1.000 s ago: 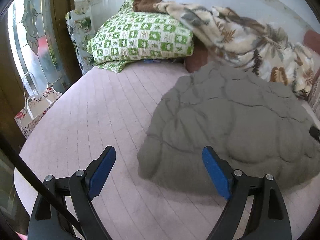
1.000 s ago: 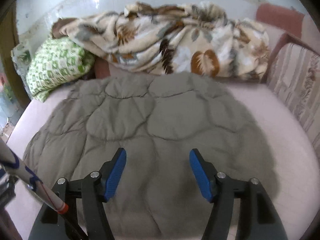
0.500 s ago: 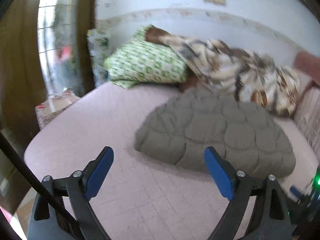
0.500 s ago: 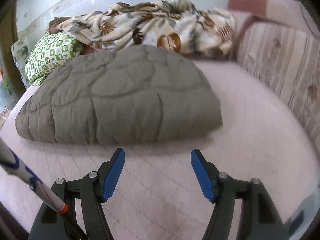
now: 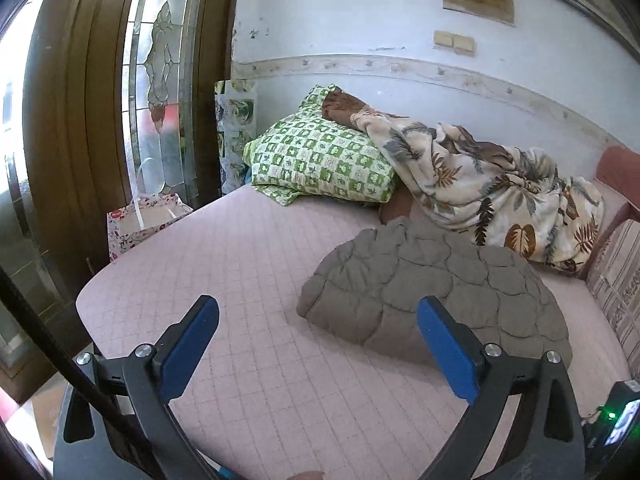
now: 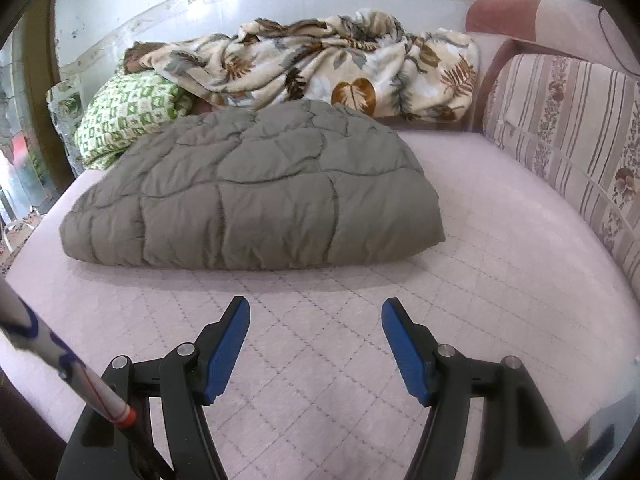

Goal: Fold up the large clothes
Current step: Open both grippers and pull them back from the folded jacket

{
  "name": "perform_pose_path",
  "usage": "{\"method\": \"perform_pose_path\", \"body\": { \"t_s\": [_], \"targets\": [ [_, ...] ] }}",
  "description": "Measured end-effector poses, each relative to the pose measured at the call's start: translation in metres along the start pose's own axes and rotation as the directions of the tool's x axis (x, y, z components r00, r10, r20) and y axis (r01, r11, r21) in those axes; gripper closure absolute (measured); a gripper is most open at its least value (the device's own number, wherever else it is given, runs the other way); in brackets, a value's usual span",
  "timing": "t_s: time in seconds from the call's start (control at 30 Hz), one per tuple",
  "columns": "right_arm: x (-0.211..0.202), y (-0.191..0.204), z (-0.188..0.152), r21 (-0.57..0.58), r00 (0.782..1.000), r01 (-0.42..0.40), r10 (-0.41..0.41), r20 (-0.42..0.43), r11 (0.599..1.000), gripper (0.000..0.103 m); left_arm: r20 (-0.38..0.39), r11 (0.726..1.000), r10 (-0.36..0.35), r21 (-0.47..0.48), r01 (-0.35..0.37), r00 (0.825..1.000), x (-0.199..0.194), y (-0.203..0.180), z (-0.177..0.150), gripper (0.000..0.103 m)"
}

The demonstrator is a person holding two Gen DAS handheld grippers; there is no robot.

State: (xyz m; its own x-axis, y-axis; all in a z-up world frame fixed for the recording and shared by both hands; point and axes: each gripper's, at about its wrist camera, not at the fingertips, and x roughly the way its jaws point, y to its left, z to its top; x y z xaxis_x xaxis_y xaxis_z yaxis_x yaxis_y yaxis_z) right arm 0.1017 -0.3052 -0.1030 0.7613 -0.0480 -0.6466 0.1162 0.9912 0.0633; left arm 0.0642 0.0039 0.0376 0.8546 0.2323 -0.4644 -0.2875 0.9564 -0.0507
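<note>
A grey quilted garment lies folded into a thick pad on the pink quilted bed. It also shows in the left wrist view, to the right of centre. My left gripper is open and empty, held back above the bed's near left part, its right finger in front of the garment's near edge. My right gripper is open and empty, above bare bed in front of the garment's folded edge, well apart from it.
A leaf-print blanket and a green checked pillow lie along the far wall. A striped cushion lines the right side. A gift bag stands on the floor by the wooden glass door, left of the bed.
Both grippers have pulled back and away from the grey garment, which was right under them a second ago. The garment now lies farther off, untouched. Both grippers stayed open.
</note>
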Motion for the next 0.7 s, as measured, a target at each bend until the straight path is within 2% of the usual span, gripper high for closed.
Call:
{"method": "perform_pose_path", "body": {
  "t_s": [0.13, 0.27, 0.37, 0.57, 0.7],
  "targets": [
    [-0.017, 0.004, -0.006, -0.014, 0.999, 0.02, -0.019, 0.046, 1.0, 0.028, -0.002, 0.998, -0.07, 0.002, 0.07, 0.998, -0.004, -0.005, -0.014, 0.004],
    [-0.02, 0.007, -0.015, -0.021, 0.999, 0.025, -0.024, 0.029, 0.999, 0.028, -0.071, 0.989, -0.129, 0.063, 0.133, 0.989, -0.001, -0.015, -0.029, 0.004],
    [-0.022, 0.011, -0.026, -0.028, 0.999, 0.034, -0.034, 0.003, 0.999, 0.028, -0.132, 0.984, -0.137, 0.099, 0.15, 0.982, 0.006, -0.018, -0.044, 0.004],
    [-0.027, 0.018, -0.053, -0.035, 0.997, 0.058, -0.059, -0.046, 0.998, 0.025, -0.252, 0.981, -0.102, 0.136, 0.139, 0.962, 0.028, -0.016, -0.074, 0.004],
    [-0.026, 0.02, -0.064, -0.04, 0.994, 0.079, -0.081, -0.073, 0.996, 0.025, -0.293, 0.979, -0.084, 0.153, 0.134, 0.953, 0.034, -0.013, -0.09, 0.004]
  ]
}}
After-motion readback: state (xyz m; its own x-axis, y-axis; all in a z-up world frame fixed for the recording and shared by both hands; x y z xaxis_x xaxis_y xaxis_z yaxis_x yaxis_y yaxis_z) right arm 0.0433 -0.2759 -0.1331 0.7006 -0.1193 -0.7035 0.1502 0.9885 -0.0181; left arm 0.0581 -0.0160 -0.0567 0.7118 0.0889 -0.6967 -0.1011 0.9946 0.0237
